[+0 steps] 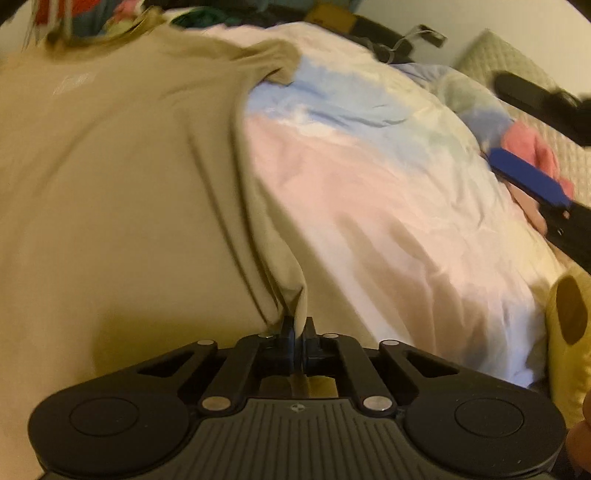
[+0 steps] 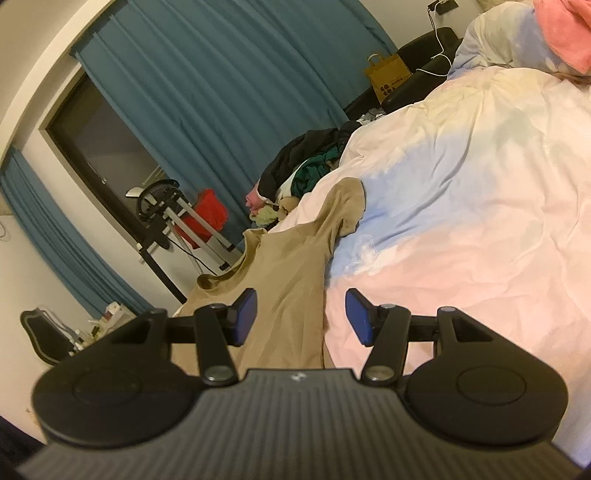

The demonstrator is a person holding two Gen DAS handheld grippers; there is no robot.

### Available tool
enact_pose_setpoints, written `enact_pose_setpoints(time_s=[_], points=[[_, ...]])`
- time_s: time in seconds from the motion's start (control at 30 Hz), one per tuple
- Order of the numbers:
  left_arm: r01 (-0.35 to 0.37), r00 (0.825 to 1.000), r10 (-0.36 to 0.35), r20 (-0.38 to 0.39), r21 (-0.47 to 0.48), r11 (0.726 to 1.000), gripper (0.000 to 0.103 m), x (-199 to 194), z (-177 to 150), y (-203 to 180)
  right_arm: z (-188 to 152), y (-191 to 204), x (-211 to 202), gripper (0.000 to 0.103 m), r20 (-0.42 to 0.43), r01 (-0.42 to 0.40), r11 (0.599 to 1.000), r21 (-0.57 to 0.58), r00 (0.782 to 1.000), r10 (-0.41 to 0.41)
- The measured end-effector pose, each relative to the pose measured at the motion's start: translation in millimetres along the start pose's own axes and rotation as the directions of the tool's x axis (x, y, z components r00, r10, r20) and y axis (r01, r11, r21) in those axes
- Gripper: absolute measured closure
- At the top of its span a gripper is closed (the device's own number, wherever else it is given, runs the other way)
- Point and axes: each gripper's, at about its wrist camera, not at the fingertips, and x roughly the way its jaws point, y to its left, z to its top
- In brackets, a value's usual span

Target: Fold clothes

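A tan T-shirt (image 1: 122, 177) lies spread over a pastel duvet (image 1: 388, 206) on a bed. My left gripper (image 1: 297, 332) is shut on the shirt's lower side edge, and folds of cloth run up from its fingers. In the right wrist view the same tan T-shirt (image 2: 291, 280) stretches away with its collar at the left and one sleeve lying on the duvet (image 2: 480, 206). My right gripper (image 2: 301, 315) hovers open above the shirt's edge, with nothing between its blue pads (image 2: 246, 310). The right gripper also shows at the right edge of the left wrist view as a blue-padded finger (image 1: 528, 177).
A pile of dark, green and pink clothes (image 2: 306, 173) sits at the bed's far corner. A pink cloth (image 2: 565, 29) lies toward the bed's head. Beyond the bed are blue curtains (image 2: 221, 81), a paper bag (image 2: 388, 77) and a metal stand (image 2: 177, 214). A yellow cushion (image 1: 569, 339) is at the right.
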Motion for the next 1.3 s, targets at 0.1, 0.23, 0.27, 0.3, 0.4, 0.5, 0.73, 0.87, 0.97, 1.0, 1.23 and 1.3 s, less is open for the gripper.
enact_pose_setpoints(time_s=[0.1,0.23,0.27,0.3,0.4,0.5,0.73,0.87,0.97,1.0,1.23,1.3], points=[[0.026,1.000,-0.027,-0.014,-0.018,0.999,0.100,10.8,0.8,-6.0,1.3,-3.9,1.3,0.047,-0.002,-0.011,1.000,0.013,1.000,0.011],[0.046,0.999,-0.046,-0.021,-0.010,0.999,0.100,26.6,2.3,-12.6,3.3,-8.0,0.3,0.047,0.004,-0.025,0.999,0.027,1.000,0.025],[0.049,0.999,-0.049,-0.021,-0.006,0.999,0.100,29.1,1.8,-12.5,3.6,-8.5,0.1,0.047,0.006,-0.028,0.999,0.027,1.000,0.028],[0.053,0.998,-0.053,-0.019,-0.001,0.999,0.100,30.7,1.2,-12.2,3.5,-8.0,0.5,0.046,0.007,-0.031,0.999,0.023,1.000,0.031],[0.076,0.997,-0.076,-0.012,-0.006,0.997,0.087,31.7,1.8,-10.4,3.3,-6.7,1.7,0.046,0.008,-0.040,0.999,0.011,0.999,0.040],[0.113,0.994,-0.113,-0.011,-0.030,0.993,0.052,22.4,6.0,-4.6,3.1,-5.3,2.8,0.046,0.008,-0.050,0.999,0.000,0.999,0.050],[-0.027,0.992,0.018,0.125,0.070,0.997,0.017,-29.5,15.4,5.5,3.3,1.6,-5.6,0.047,0.074,-0.065,0.997,-0.031,0.995,0.067],[-0.100,0.973,0.084,0.213,0.065,0.993,0.013,-64.8,18.0,24.8,1.8,6.1,-7.5,0.047,0.088,-0.056,0.997,-0.051,0.994,0.060],[-0.142,0.950,0.120,0.287,0.056,0.988,0.008,-95.9,20.7,39.0,-1.5,12.2,-3.7,0.047,0.074,-0.036,0.996,-0.084,0.996,0.042],[-0.152,0.942,0.130,0.310,0.049,0.987,0.006,-106.3,21.9,42.9,-2.9,14.4,-2.1,0.047,0.069,-0.031,0.995,-0.097,0.997,0.037],[-0.193,0.887,0.159,0.433,0.037,0.980,0.000,-159.1,15.9,54.5,-12.9,26.5,10.4,0.047,0.030,-0.020,0.990,-0.137,0.999,0.025],[-0.198,0.880,0.164,0.447,0.030,0.980,0.000,-164.3,10.3,58.2,-17.0,30.8,14.6,0.047,0.015,-0.026,0.989,-0.146,0.999,0.029]])
